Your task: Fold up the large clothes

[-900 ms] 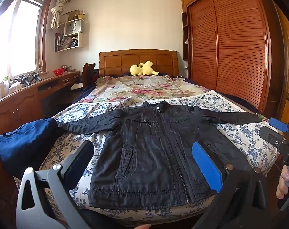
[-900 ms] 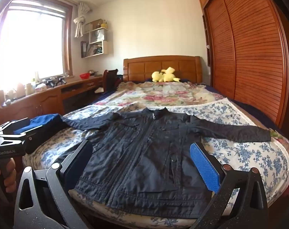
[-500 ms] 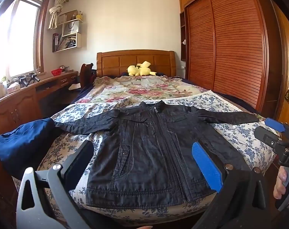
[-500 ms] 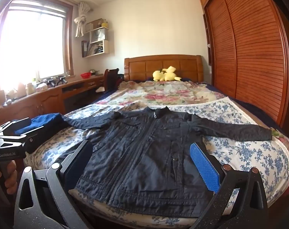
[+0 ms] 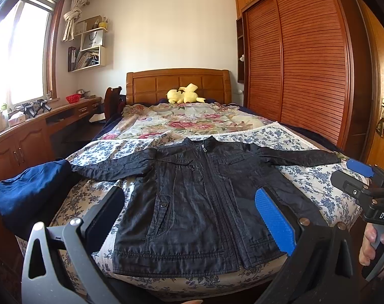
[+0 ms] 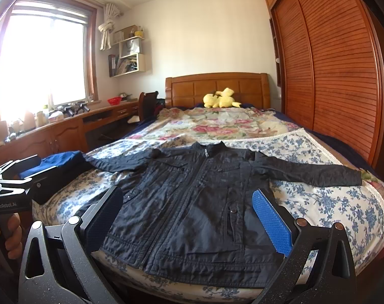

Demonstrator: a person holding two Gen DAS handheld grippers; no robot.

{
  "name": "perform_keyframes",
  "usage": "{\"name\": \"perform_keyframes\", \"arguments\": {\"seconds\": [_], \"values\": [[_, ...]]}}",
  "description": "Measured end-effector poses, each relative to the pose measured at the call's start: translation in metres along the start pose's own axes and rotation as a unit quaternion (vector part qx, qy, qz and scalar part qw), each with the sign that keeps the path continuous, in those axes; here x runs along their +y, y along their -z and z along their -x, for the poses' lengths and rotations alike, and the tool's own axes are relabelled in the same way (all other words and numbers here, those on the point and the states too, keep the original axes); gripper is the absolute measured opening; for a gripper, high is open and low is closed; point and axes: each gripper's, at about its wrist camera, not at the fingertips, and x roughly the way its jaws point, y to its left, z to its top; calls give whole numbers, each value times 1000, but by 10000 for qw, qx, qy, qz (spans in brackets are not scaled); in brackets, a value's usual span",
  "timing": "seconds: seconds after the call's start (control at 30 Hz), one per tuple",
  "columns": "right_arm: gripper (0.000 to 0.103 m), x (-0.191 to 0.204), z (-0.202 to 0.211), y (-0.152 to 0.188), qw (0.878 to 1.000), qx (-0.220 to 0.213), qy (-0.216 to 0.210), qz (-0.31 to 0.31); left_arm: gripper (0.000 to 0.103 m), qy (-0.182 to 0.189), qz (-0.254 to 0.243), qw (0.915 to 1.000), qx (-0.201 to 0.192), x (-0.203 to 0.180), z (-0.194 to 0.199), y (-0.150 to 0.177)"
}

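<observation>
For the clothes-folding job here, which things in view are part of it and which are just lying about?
Job:
- black jacket, spread flat on the bed
- left gripper, jaws open
- right gripper, jaws open

Lying about:
- blue cloth at the bed's left edge
- yellow plush
- red bowl on the desk

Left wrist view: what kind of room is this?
A home bedroom, most likely. A bed with a wooden headboard and floral bedspread fills the view, a slatted wardrobe lines one wall, and a built-in desk sits under the window. A black jacket lies spread on the bed.
</observation>
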Motion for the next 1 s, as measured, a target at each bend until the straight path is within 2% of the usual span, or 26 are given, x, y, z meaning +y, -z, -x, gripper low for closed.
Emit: {"name": "perform_keyframes", "arguments": {"seconds": [1.0], "values": [[103,6,4,-2,10000,-19,-18,-18,103,73,-34,9999,-107,-4,11,-3]]}}
